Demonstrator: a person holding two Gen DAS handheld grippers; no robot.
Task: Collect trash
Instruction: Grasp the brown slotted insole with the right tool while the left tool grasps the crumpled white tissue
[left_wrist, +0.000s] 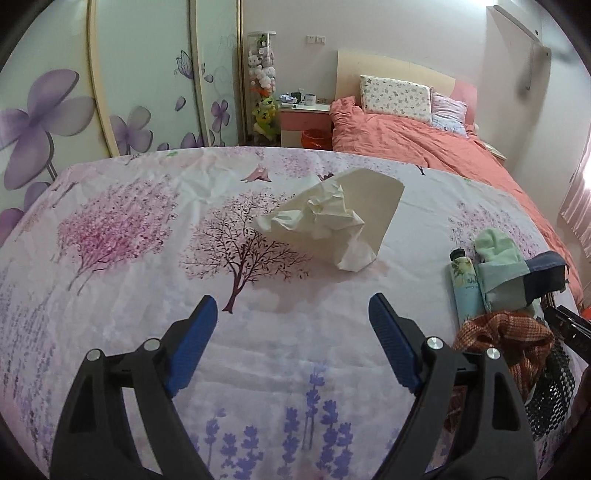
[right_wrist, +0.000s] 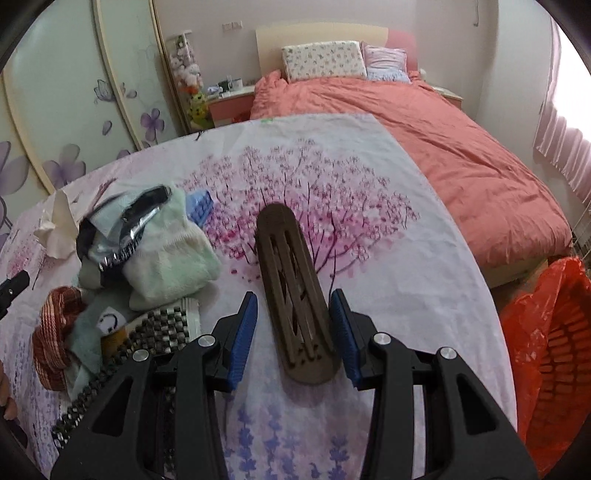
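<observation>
No legible writing on the cluttered floral spread

A pale green tube (left_wrist: 464, 284) carries small print, too blurred to read; a white tag (right_wrist: 109, 320) among the heaped cloths shows a dark curved mark, not readable as a letter or number.

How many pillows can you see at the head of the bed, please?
2: a floral white pillow against the headboard, and a pink striped pillow beside it; others may be hidden.

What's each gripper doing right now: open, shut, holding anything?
Left gripper: open, empty, short of the crumpled tissue.
Right gripper: shut on the brown slotted piece.
</observation>
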